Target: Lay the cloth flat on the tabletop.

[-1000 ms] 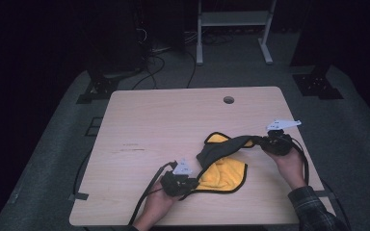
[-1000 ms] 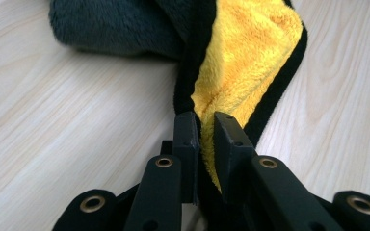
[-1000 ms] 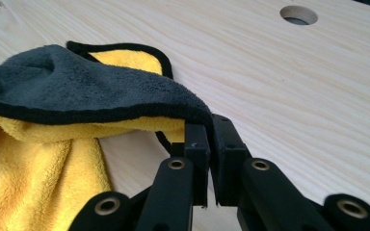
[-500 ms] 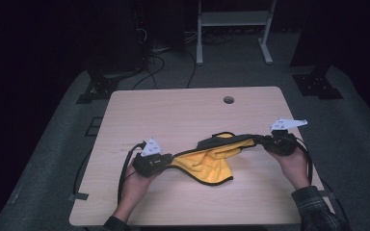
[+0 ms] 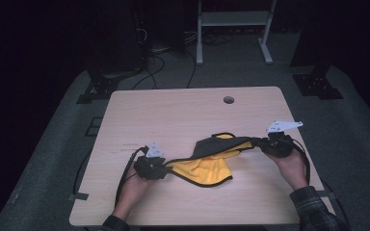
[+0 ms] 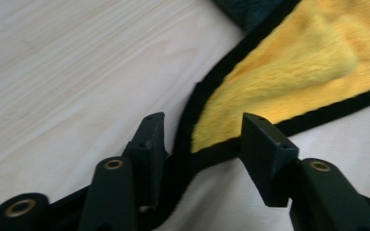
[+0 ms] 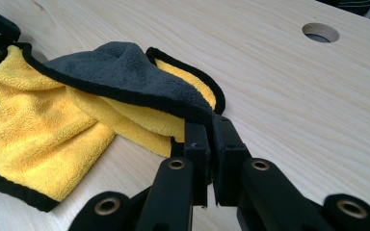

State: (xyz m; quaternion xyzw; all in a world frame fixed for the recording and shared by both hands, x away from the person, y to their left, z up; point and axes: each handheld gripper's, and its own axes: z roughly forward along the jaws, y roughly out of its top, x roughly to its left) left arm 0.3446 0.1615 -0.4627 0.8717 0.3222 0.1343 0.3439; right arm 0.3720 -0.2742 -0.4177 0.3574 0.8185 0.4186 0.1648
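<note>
The right gripper (image 7: 207, 144) clamps a corner of the yellow-and-grey microfibre cloth with black trim (image 5: 207, 166), spread across the pale wooden surface (image 5: 173, 115). The left gripper (image 6: 202, 139) has just been opening; its jaws straddle the opposite corner, unpressed. Since a second ago, that hand drew the cloth outward, stretching it. Next, probably releasing and flattening.

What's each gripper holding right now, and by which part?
Right gripper is shut on the cloth, clamping a black-edged corner. Left gripper holds nothing: its jaws have just been opening, with the cloth's other corner lying loose between them.
</note>
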